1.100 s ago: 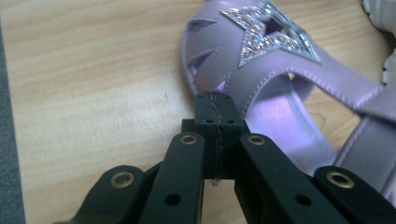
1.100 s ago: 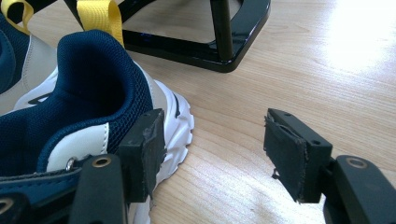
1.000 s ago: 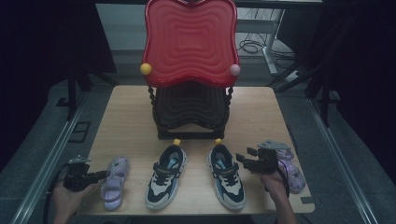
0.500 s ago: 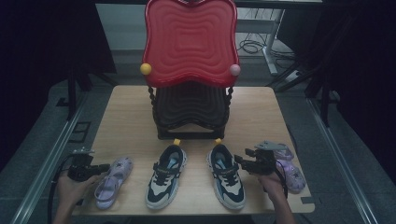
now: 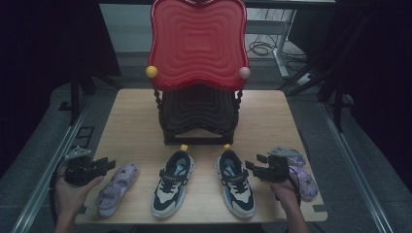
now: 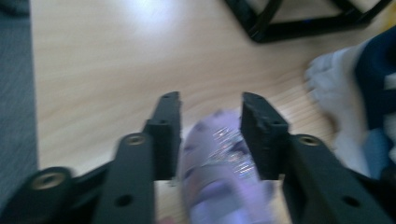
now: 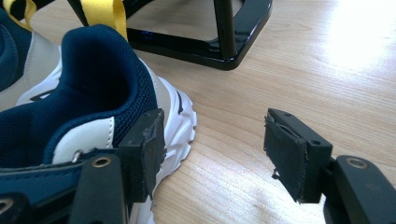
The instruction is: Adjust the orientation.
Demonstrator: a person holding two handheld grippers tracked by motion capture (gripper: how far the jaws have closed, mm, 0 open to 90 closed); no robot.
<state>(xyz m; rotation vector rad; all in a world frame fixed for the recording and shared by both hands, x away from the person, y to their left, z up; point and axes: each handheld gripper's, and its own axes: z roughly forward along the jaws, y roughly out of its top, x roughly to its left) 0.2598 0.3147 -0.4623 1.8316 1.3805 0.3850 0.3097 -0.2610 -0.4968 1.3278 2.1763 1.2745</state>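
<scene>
We are finding the lilac sandal (image 5: 112, 187) lying on the tabletop (image 5: 136, 131) at front left; the left gripper (image 5: 109, 164), jaws just opening, is straddling it unpressed; the right gripper (image 5: 251, 167) is standing wide beside the right sneaker (image 5: 235, 183); nothing is yet shelved on the rack (image 5: 197, 119)

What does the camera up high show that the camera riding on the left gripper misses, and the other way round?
The high view alone takes in the red chair-like rack, the purple sandal at the right edge, the right gripper and the person's hands. The left gripper view alone shows close up that the left gripper has just opened its jaws, standing either side of the purple sandal. Both share that sandal, the wooden table and a navy-and-white sneaker.
</scene>
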